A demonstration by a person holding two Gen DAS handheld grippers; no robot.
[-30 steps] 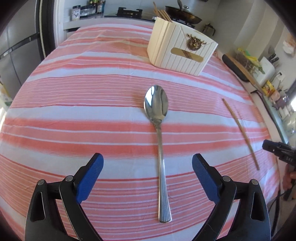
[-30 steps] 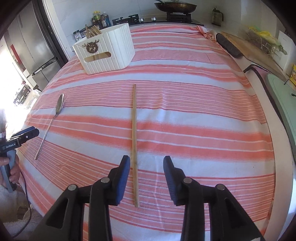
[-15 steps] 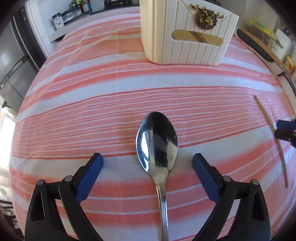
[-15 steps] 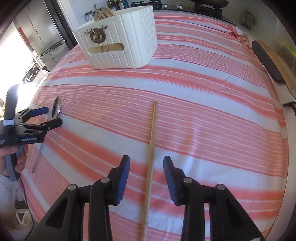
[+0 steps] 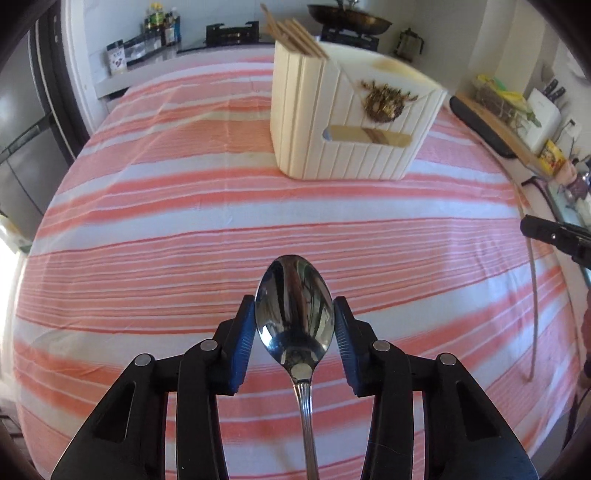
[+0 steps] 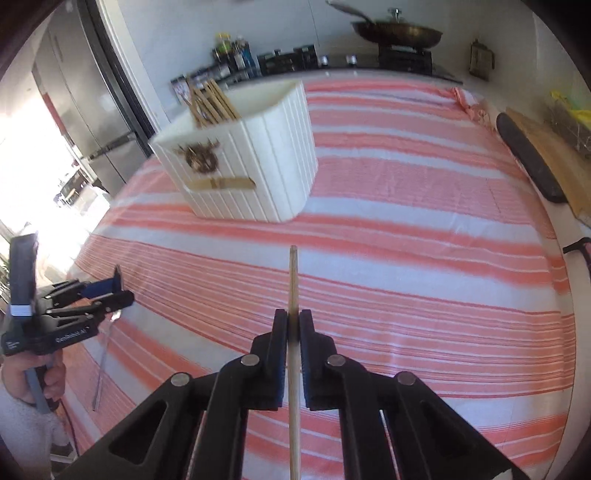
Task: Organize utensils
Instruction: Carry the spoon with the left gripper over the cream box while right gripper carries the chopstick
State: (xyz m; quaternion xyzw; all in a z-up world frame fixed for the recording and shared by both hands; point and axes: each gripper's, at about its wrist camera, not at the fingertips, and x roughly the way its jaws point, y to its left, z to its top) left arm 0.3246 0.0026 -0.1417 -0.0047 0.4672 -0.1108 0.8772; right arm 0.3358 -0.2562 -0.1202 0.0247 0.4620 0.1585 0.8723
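Kitchen: striped cloth (image 5: 184, 236) in red and white covers your table; a stove with a pan (image 6: 397, 31) sits at the far end beyond the box; a fridge (image 6: 74, 110) stands off to the box's left
Box: white ribbed box (image 5: 343, 122) stands upright on the cloth toward the far end; chopsticks (image 5: 291, 31) lean out of its back corner; a gold ornament hangs on its front face above a slot
Left gripper: your left gripper (image 5: 295, 332) is on the near side of the box, with its jaws closing about the spoon's bowl; the blue pads (image 5: 245, 332) sit against the bowl's edges on both sides
Spoon: the spoon (image 5: 295, 321) points bowl-first toward the box, bowl up; its handle runs back between the gripper's arms
Right gripper: your right gripper (image 6: 293, 328) is clamped tight on a chopstick, near the box and to its right
Chopstick: the single chopstick (image 6: 293, 280) juts out past the pads with its tip aimed at the box; the rest runs back under the gripper
Hand: your left hand (image 6: 33, 376) grips the left gripper's handle, seen from the right wrist
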